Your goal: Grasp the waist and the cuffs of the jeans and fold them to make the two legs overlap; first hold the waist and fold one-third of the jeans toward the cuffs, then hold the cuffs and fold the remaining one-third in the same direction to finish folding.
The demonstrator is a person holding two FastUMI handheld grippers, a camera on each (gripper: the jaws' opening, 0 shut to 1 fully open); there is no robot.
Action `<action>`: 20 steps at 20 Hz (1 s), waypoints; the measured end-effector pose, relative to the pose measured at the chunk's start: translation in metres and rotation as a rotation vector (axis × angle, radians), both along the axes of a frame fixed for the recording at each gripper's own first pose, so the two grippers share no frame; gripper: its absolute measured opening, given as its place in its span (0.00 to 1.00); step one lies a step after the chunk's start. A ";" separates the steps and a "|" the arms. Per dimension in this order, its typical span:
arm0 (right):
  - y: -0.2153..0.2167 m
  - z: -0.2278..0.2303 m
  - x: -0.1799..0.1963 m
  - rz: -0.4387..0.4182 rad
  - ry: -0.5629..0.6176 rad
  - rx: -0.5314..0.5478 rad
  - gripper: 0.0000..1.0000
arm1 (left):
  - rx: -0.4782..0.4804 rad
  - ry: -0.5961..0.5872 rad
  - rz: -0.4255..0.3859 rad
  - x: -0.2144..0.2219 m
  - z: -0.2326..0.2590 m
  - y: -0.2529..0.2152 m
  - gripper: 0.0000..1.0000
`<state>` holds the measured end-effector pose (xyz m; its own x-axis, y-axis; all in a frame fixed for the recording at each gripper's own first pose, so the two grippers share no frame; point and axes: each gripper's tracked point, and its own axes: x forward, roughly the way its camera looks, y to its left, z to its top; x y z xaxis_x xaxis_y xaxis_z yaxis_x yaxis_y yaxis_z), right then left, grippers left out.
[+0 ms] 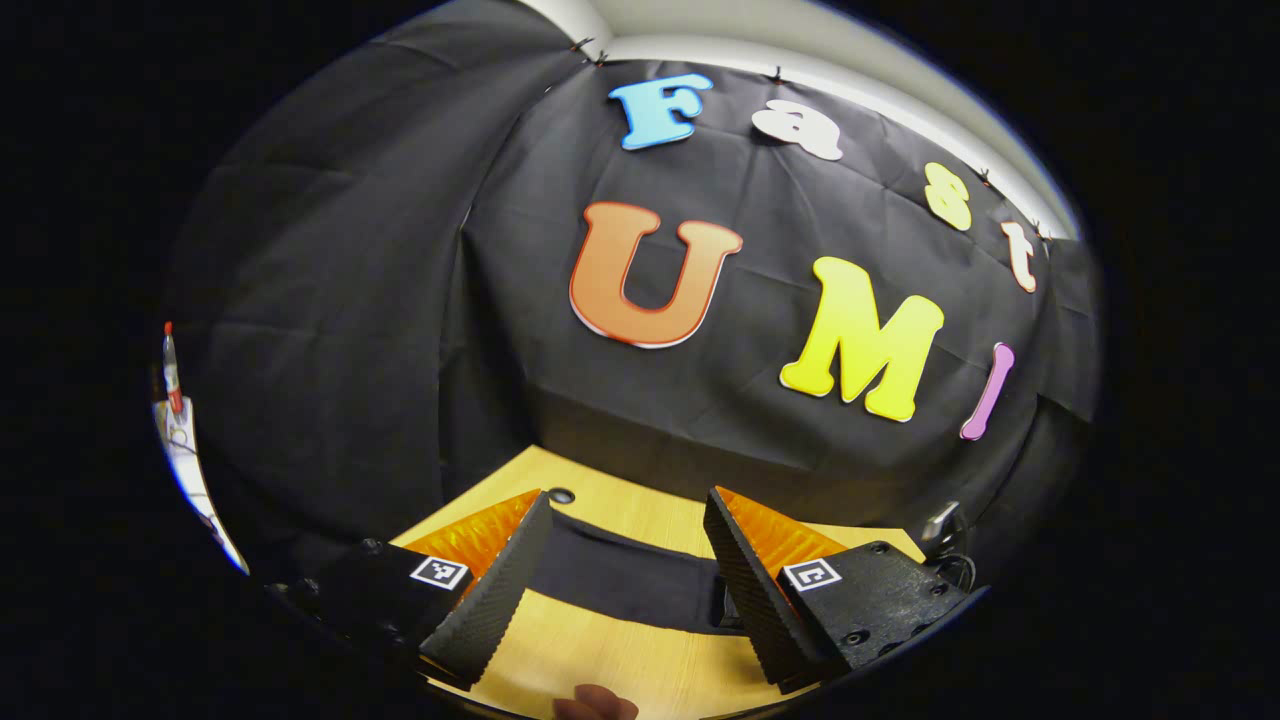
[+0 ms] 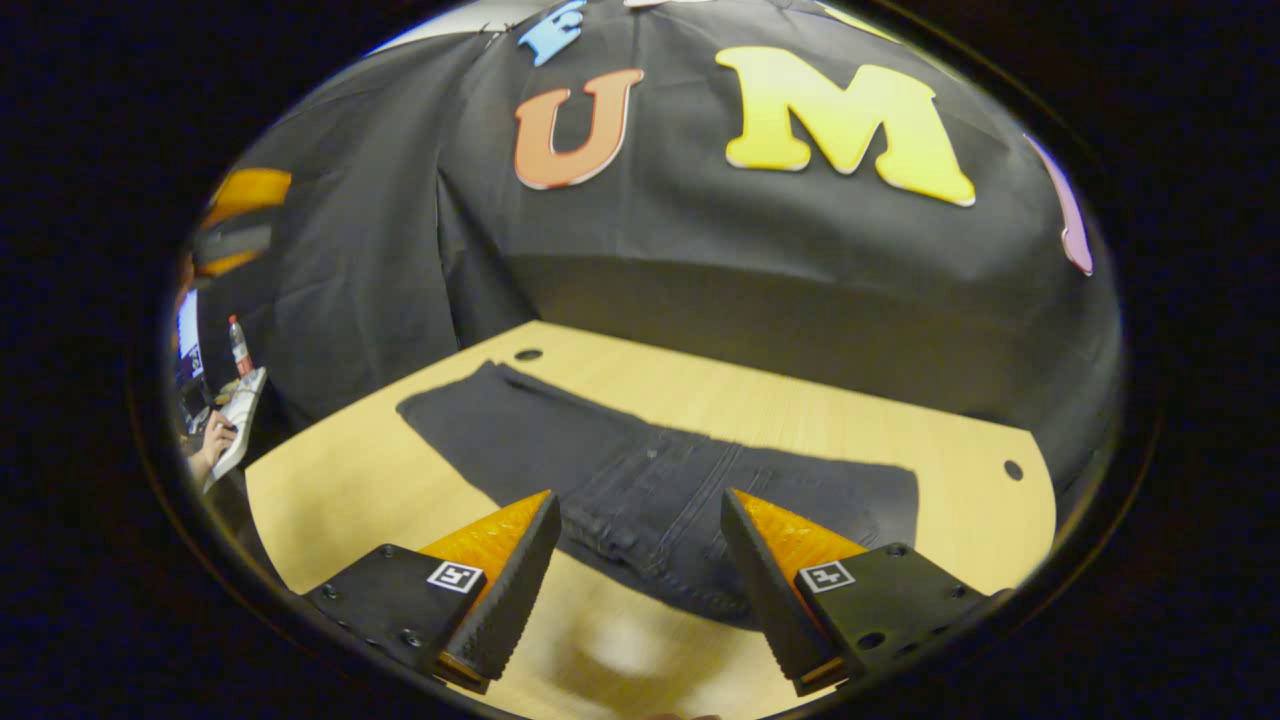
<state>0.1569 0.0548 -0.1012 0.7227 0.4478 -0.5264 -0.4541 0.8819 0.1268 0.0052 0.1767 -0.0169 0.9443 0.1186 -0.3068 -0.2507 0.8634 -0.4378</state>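
Observation:
Dark jeans point(image 2: 640, 480) lie flat on the wooden table point(image 2: 820, 410), stretching from the far left toward the near right, with stitched seams and a pocket area near the front. My right gripper point(image 2: 640, 540) is open, hovering above the near edge of the jeans with nothing between its fingers. In the left gripper view a dark strip of the jeans point(image 1: 630, 575) crosses the table point(image 1: 620, 660) between the fingers. My left gripper point(image 1: 625, 530) is open and holds nothing; whether it touches the cloth I cannot tell.
The black cloth wall point(image 2: 760, 280) closes off the table's back and left side. Small round holes point(image 2: 1013, 469) sit in the tabletop near its corners. At far left a person's hand point(image 2: 210, 445) rests by a bottle point(image 2: 239, 347). A fingertip point(image 1: 595, 703) shows at the bottom edge.

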 end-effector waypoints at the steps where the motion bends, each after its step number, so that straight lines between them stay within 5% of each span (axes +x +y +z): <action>1: -0.006 0.019 0.007 -0.018 -0.034 0.012 0.98 | -0.059 0.026 0.002 0.003 -0.013 -0.001 0.98; 11: -0.118 0.168 0.034 -0.208 -0.303 0.025 0.98 | -0.766 0.205 0.152 0.022 -0.150 0.005 1.00; 20: -0.202 0.245 0.019 -0.390 -0.427 -0.004 0.98 | -0.950 0.254 0.289 0.038 -0.217 0.043 0.99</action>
